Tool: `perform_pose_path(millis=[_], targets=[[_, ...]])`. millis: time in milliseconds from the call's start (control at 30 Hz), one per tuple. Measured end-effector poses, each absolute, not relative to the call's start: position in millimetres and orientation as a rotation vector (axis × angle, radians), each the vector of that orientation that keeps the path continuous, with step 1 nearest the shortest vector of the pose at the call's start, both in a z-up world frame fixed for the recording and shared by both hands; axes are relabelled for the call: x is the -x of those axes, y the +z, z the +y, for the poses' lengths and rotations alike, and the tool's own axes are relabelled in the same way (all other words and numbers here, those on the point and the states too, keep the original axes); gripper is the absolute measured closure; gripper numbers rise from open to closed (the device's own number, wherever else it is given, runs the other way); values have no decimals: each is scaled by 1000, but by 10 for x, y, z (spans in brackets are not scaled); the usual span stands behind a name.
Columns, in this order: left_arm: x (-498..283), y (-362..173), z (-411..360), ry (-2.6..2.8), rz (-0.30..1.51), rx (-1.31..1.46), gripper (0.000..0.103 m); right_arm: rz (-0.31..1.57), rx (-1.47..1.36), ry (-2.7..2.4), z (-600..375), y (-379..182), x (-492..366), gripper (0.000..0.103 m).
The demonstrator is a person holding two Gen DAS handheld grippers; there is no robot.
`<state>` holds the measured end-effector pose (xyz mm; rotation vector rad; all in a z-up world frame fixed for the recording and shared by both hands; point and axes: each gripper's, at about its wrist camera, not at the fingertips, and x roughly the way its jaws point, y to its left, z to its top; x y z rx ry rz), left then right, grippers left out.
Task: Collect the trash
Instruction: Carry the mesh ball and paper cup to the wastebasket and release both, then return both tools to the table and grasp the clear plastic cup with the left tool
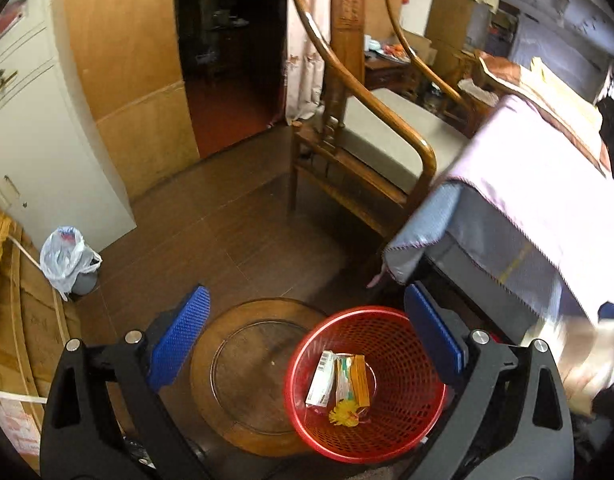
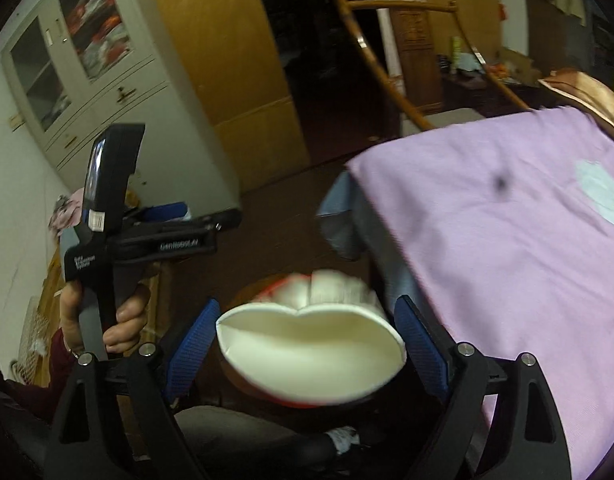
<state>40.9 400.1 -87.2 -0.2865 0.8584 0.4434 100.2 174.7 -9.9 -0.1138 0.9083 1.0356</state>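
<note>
In the left wrist view my left gripper [image 1: 307, 320] stands open and empty above a red mesh basket [image 1: 411, 408]. The basket holds several bits of trash: a white packet [image 1: 321, 378], an orange box [image 1: 361, 380] and a yellow scrap [image 1: 343, 416]. In the right wrist view my right gripper [image 2: 307, 344] is shut on a white paper cup [image 2: 307, 352], whose rim is squashed between the blue pads [image 2: 191, 344]. The basket's red rim [image 2: 273, 286] peeks out behind the cup. A hand [image 2: 123, 320] holds the left gripper [image 2: 211, 220] at the left.
The basket sits on the floor beside a round wooden stool [image 1: 247, 360]. A table under a purple cloth [image 1: 527, 208] stands to the right, a wooden armchair [image 1: 371, 136] behind it. A white plastic bag [image 1: 65, 256] lies by the cabinet [image 1: 31, 152] at the left.
</note>
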Motion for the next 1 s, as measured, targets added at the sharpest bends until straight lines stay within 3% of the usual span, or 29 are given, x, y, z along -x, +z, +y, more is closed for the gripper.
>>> perform_pose_path(millis=[200,600,1000], targets=[[-483,-799,3888,430,848,275,9,880,42,979,1416,-4,-1057,15],[-776,-510,2850,291,840,150,8,758,-121,807,221,73,-1139,12],[-1480,-438,956,-29,891,-18,8,678,-277,424,-1546,-199,-1266,10]])
